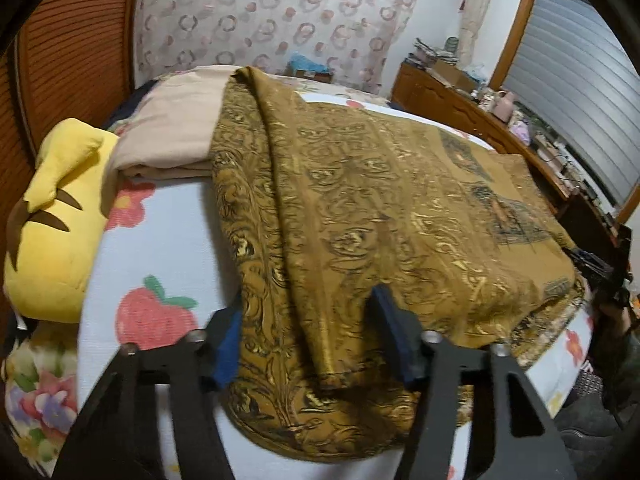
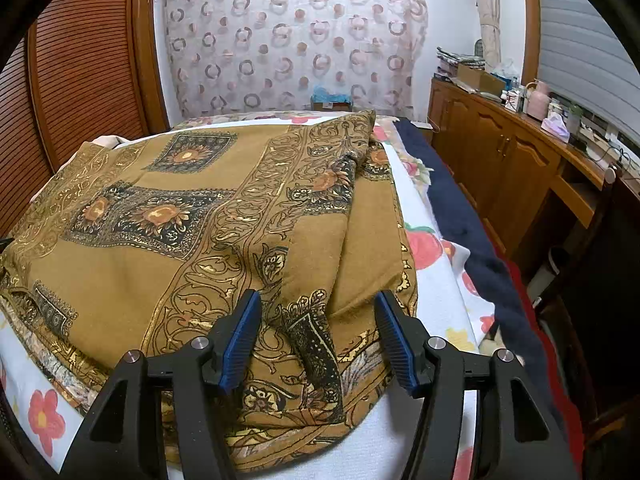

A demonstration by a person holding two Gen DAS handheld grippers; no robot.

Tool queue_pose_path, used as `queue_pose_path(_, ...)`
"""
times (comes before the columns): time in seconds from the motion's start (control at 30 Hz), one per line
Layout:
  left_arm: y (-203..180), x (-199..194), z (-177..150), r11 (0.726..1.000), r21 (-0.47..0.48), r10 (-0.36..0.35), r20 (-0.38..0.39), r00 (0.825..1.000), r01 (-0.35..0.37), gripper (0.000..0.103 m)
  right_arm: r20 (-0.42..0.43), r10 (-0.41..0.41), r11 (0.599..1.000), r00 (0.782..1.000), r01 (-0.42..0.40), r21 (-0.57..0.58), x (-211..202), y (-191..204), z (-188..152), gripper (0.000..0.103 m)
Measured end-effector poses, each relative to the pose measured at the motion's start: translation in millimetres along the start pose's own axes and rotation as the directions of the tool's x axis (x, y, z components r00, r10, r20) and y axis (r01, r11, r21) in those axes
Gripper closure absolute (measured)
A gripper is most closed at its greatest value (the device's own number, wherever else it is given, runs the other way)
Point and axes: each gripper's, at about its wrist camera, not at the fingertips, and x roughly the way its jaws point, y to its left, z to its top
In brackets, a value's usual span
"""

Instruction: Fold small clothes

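A mustard-brown patterned cloth (image 1: pixel 360 208) lies spread and partly folded on the bed; it also shows in the right wrist view (image 2: pixel 192 232). My left gripper (image 1: pixel 308 340) is open, its blue pads (image 1: pixel 228 348) standing either side of a raised fold at the cloth's near left edge. My right gripper (image 2: pixel 318 340) is open, its pads (image 2: pixel 240 340) either side of a dark-patterned fold at the cloth's near right corner. Neither gripper holds anything. The right gripper's black body shows at the right edge of the left wrist view (image 1: pixel 604 276).
The bed has a white flowered cover (image 1: pixel 160 248). A yellow plush toy (image 1: pixel 52 232) and a beige folded cloth (image 1: pixel 172 132) lie at the left. A navy blanket (image 2: pixel 460 216) runs along the right side, beside a wooden cabinet (image 2: pixel 512 160) with clutter on top.
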Motion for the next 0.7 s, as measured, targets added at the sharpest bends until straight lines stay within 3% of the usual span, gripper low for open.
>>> queue_pose_path(0.23,-16.6,-1.4,0.6,0.997,0.073,0.0,0.007,1.0,-0.001,0.093,-0.001,0.001,1.0,1.0,-0.001,-0.002,0.1,-0.3,-0.1,0.042)
queue_pose_path(0.4,-26.9,-15.0,11.0,0.995,0.098,-0.014,0.066,0.998,0.008,0.095,-0.002,0.002,1.0,1.0,-0.002,-0.005,0.6,-1.0,0.0,0.041)
queue_pose_path(0.53,-43.0,-36.4,32.4,0.993,0.104,-0.076,0.153,0.985,0.06,0.095,-0.01,0.012,1.0,1.0,-0.012,-0.005,1.7,-2.6,2.0,0.038)
queue_pose_path(0.7,-69.3,-44.5,54.5,0.983,0.157,-0.127,0.196,0.972,0.097,0.095,-0.025,0.035,0.999,0.999,-0.034,0.009,2.8,-4.8,5.4,0.036)
